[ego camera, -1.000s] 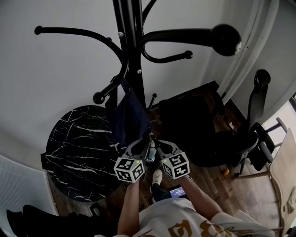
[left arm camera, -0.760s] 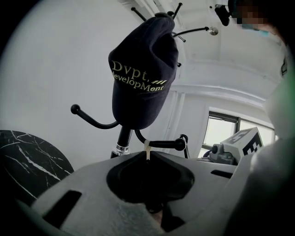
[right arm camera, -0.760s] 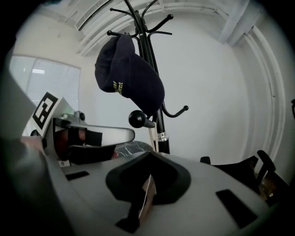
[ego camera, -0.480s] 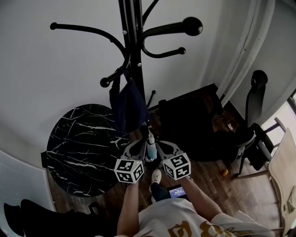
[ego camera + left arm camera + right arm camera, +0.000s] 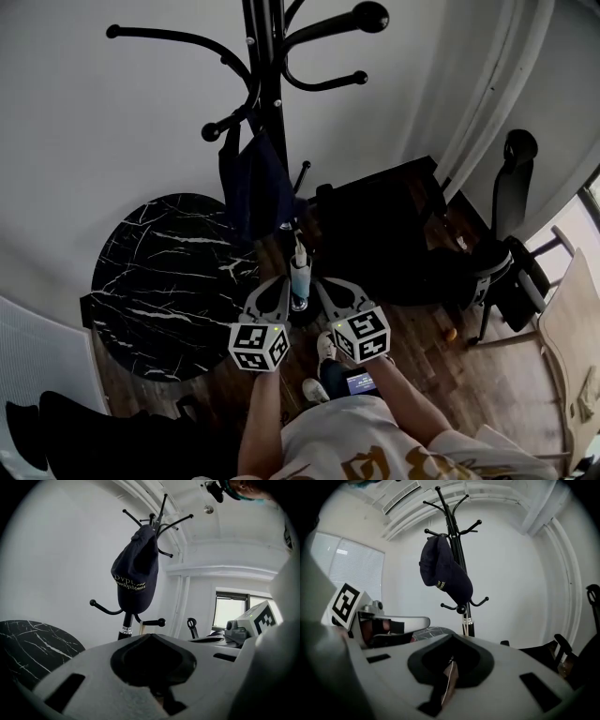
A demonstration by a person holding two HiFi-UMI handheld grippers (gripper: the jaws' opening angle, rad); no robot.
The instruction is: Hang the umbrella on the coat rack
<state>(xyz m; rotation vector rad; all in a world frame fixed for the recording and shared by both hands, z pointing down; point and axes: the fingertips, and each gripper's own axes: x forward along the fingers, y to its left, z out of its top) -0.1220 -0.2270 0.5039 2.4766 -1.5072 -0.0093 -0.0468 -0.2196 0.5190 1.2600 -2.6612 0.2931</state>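
Observation:
The black coat rack (image 5: 269, 84) stands against the white wall, and a dark navy cap (image 5: 248, 183) hangs from one of its lower hooks. The rack (image 5: 159, 517) and cap (image 5: 136, 571) rise ahead in the left gripper view. The right gripper view also shows the rack (image 5: 454, 522) and cap (image 5: 443, 569). A slim white-and-teal upright thing (image 5: 298, 272) stands at the foot of the pole; I cannot tell whether it is the umbrella. My left gripper (image 5: 275, 291) and right gripper (image 5: 328, 286) are side by side, pointing at it. Both are shut on nothing in their own views, left gripper (image 5: 150, 637) and right gripper (image 5: 452, 637).
A round black marble table (image 5: 159, 272) is left of the rack. A black bulky object (image 5: 384, 239) sits to its right, with an office chair (image 5: 506, 187) beyond it. A light wooden chair (image 5: 572, 337) is at the far right. The person's shoes (image 5: 323, 347) stand on the wood floor.
In the head view the rack's upper hooks have slid upward and look smaller. More of the white-and-teal thing shows between the grippers. Both grippers stay side by side and shut.

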